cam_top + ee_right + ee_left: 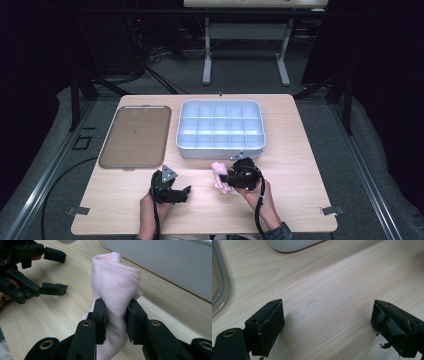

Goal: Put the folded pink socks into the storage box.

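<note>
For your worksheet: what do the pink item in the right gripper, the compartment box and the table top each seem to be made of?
Pink item: soft knitted fabric, matt, with fine ribbing and folds; likely a sock or cloth.
Compartment box: probably moulded plastic, pale grey-blue, smooth with rounded corners.
Table top: light wood or wood-look laminate, with visible grain lines.

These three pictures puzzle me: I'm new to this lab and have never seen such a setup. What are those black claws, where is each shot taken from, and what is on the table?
A person sits at a wooden table and holds a hand-worked, two-jaw gripper in each hand; there is no robot arm. The high view looks down from above. The other two come from cameras riding on the grippers, looking along their jaws.

The left gripper is open and empty over bare wood. The right gripper is shut on a pink cloth, which shows in the high view too.

Farther back lie a flat brown tray and a pale divided box with many small compartments.
</note>
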